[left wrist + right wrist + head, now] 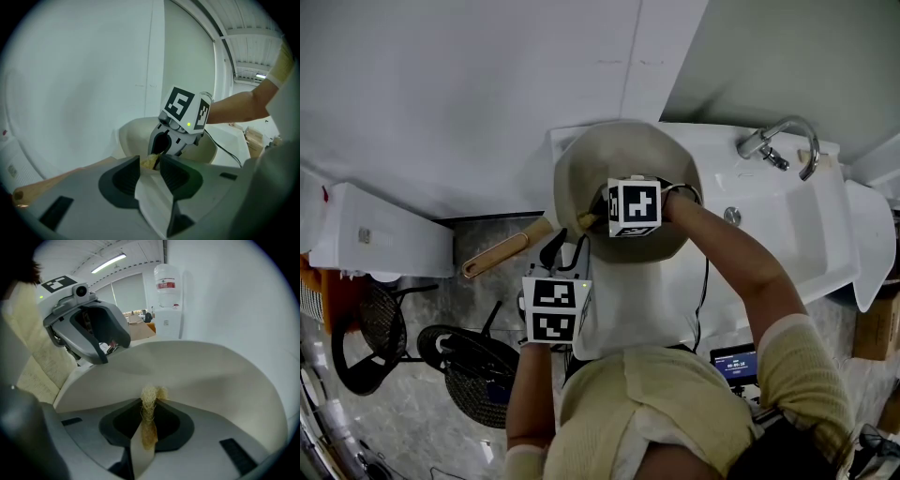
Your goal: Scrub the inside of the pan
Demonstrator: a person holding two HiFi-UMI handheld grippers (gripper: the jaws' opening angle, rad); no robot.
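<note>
Plainly the scrubbing is in hand, or just about to be; the pan (628,155) sits at the left end of the white sink (787,216), its pale bowl tipped so that the inside faces the person, and its wooden handle (502,251) juts past the sink's edge over the floor. The left gripper (150,161) has its jaws closed on that handle, close to where it meets the bowl (a sliver of yellowish wood shows between the dark pads); I judge that this grip keeps the pan tilted and stops it from turning under pressure. The right gripper (150,401) reaches down into the bowl from the other side, jaws pinched together on a thin fibrous scrubber (149,393); only a frayed tuft pokes beyond the fingertips, and it lies against the pan's inner wall. Holding the scrubber so short makes sense; a long free end would fold over instead of rubbing. The tilt likely helps too, since it presents the wall squarely to the right gripper and lets anything loosened run toward the sink; the faucet (778,145) stands well apart at the right, with no water visibly running. The inside looks evenly pale, so I cannot tell how much is done; the next strokes call for steady pressure, and the risk is the handle twisting in the left jaws.
</note>
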